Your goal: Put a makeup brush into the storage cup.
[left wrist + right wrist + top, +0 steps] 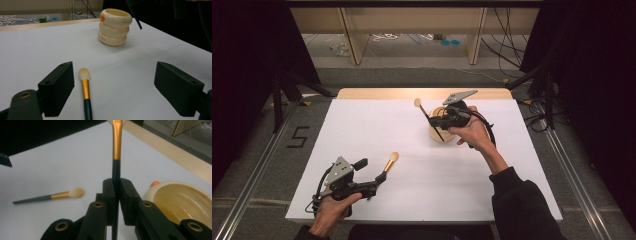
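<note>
Brushes number two: the right gripper (pixel 115 192) pinches one makeup brush (pixel 116 150) by its dark handle, held above the cream ringed holder (pixel 441 134) at about one o'clock from the table's centre. The second makeup brush (pixel 85 93) lies flat at seven o'clock, between the spread jaws of the left gripper (pixel 125 90), nearer one jaw, untouched. Bare white tabletop (pixel 377 130) separates them. Beyond, wooden frames (pixel 352 35) and loose cables (pixel 507 45) stand on the floor.

Two makeup brushes (pixel 388 163) (pixel 429 119), one cream holder (pixel 115 27), two hand-held grippers (pixel 382 178) (pixel 439 121)
</note>
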Demonstrator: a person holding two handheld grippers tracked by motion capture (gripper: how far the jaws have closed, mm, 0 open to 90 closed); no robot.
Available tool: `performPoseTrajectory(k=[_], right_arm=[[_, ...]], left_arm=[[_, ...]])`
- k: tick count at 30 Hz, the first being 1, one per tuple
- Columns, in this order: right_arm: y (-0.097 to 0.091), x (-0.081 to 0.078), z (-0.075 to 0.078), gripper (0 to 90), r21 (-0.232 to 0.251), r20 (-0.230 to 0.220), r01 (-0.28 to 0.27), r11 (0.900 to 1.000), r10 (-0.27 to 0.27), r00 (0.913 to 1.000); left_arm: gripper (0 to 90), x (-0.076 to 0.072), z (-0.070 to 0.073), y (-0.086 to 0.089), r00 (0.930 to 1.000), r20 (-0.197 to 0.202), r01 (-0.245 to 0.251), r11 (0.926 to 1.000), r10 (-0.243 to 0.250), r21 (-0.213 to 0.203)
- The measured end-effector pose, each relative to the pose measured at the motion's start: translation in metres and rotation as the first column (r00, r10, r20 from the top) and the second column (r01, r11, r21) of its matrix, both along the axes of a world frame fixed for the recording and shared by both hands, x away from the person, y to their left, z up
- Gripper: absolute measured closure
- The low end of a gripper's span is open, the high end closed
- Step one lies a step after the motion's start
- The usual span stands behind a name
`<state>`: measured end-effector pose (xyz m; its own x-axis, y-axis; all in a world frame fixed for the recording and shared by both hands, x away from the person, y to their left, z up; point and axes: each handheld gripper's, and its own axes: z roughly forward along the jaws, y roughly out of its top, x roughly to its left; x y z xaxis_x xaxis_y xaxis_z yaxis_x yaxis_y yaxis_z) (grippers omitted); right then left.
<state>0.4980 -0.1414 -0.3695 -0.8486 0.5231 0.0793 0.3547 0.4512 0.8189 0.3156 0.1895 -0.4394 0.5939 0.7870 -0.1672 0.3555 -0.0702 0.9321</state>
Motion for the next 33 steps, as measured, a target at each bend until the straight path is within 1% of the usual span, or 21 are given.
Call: performPoseTrajectory(k=[1, 2, 3, 4, 6, 9, 10, 13, 15, 16, 17, 19, 20, 21, 24, 26, 27, 29, 31, 32, 33], right_arm=[[-0.001, 0.001, 0.001, 83.1, 0.005, -0.001, 0.002, 1.0000, -0.002, 1.0000], [-0.003, 0.002, 0.001, 83.0, 0.022, 0.007, 0.010, 0.9997, -0.010, 0.9999], [-0.004, 0.003, 0.001, 83.0, 0.041, 0.002, 0.010, 0.9991, -0.010, 0.9999], [-0.007, 0.005, 0.003, 83.0, 0.058, 0.010, 0.030, 0.9979, -0.030, 0.9995], [-0.008, 0.006, 0.003, 83.0, 0.065, 0.013, 0.036, 0.9972, -0.037, 0.9992], [-0.012, 0.009, 0.005, 83.0, 0.101, 0.022, 0.052, 0.9935, -0.054, 0.9983], [-0.013, 0.010, 0.005, 83.1, 0.110, 0.030, 0.062, 0.9920, -0.065, 0.9974], [-0.015, 0.013, 0.006, 83.0, 0.122, 0.041, 0.074, 0.9897, -0.079, 0.9960], [-0.017, 0.017, 0.008, 83.0, 0.150, 0.049, 0.088, 0.9848, -0.096, 0.9942], [-0.017, 0.017, 0.008, 83.0, 0.150, 0.049, 0.088, 0.9848, -0.096, 0.9942], [-0.019, 0.019, 0.009, 83.0, 0.163, 0.055, 0.095, 0.9821, -0.105, 0.9930], [-0.019, 0.020, 0.009, 83.0, 0.171, 0.059, 0.104, 0.9798, -0.116, 0.9916], [-0.020, 0.021, 0.010, 83.1, 0.164, 0.060, 0.108, 0.9805, -0.119, 0.9911], [-0.021, 0.025, 0.010, 83.0, 0.182, 0.066, 0.114, 0.9767, -0.128, 0.9895], [-0.022, 0.028, 0.009, 83.1, 0.189, 0.070, 0.128, 0.9737, -0.144, 0.9871], [-0.023, 0.032, 0.008, 83.0, 0.201, 0.070, 0.137, 0.9699, -0.154, 0.9856], [-0.024, 0.036, 0.005, 83.0, 0.212, 0.066, 0.150, 0.9657, -0.168, 0.9836], [-0.025, 0.037, 0.004, 83.0, 0.212, 0.063, 0.154, 0.9651, -0.170, 0.9834], [-0.028, 0.041, 0.002, 83.0, 0.219, 0.090, 0.169, 0.9610, -0.192, 0.9772], [-0.028, 0.041, 0.002, 83.0, 0.219, 0.090, 0.169, 0.9610, -0.192, 0.9772], [-0.028, 0.043, 0.002, 83.0, 0.224, 0.092, 0.179, 0.9579, -0.204, 0.9747]], left_arm=[[16.1, 0.000, 0.000, 0.000, 1.0000, -0.001, 0.002, 1.0000, -0.002, 0.002], [16.1, 0.000, 0.000, 0.000, 1.0000, -0.001, 0.001, 1.0000, -0.001, 0.003], [16.1, 0.000, -0.001, 0.000, 1.0000, 0.001, 0.005, 1.0000, -0.005, -0.003], [16.1, 0.000, 0.000, 0.000, 1.0000, -0.001, -0.001, 1.0000, 0.001, -0.001], [16.1, 0.000, 0.000, 0.000, 1.0000, 0.000, -0.001, 1.0000, 0.001, 0.001], [16.1, 0.000, 0.000, 0.000, 1.0000, -0.001, 0.000, 1.0000, 0.000, 0.002], [16.1, -0.001, -0.001, -0.001, 0.9999, -0.016, 0.003, 0.9999, -0.003, -0.012], [16.1, -0.001, -0.001, -0.001, 0.9998, -0.018, 0.005, 1.0000, -0.005, -0.008], [16.1, -0.001, -0.001, -0.001, 0.9998, -0.019, 0.004, 0.9999, -0.004, -0.012], [16.1, -0.002, -0.001, -0.003, 0.9994, -0.035, -0.001, 0.9996, 0.000, -0.028], [16.1, -0.001, -0.002, -0.002, 0.9997, -0.023, 0.006, 0.9999, -0.006, -0.009], [16.1, -0.001, -0.002, -0.001, 0.9998, -0.021, 0.006, 1.0000, -0.006, -0.007], [16.1, -0.001, -0.001, -0.001, 0.9998, -0.019, 0.002, 1.0000, -0.002, -0.007], [16.2, -0.001, -0.001, -0.001, 0.9998, -0.019, 0.001, 1.0000, -0.001, -0.007], [16.2, 0.000, -0.002, 0.000, 0.9999, -0.015, 0.005, 0.9999, -0.005, 0.013], [16.2, 0.000, -0.001, 0.000, 0.9999, -0.015, 0.001, 1.0000, -0.001, 0.004], [16.2, 0.000, -0.001, 0.000, 0.9999, -0.016, 0.003, 1.0000, -0.003, 0.004], [16.2, 0.000, -0.002, -0.001, 0.9998, -0.017, 0.003, 1.0000, -0.003, 0.006], [16.2, 0.000, -0.002, -0.001, 0.9999, -0.015, 0.004, 1.0000, -0.004, 0.006], [16.2, 0.000, -0.002, -0.001, 0.9999, -0.015, 0.004, 1.0000, -0.004, 0.006], [16.2, 0.000, -0.002, -0.001, 0.9999, -0.015, 0.007, 1.0000, -0.007, 0.005]])
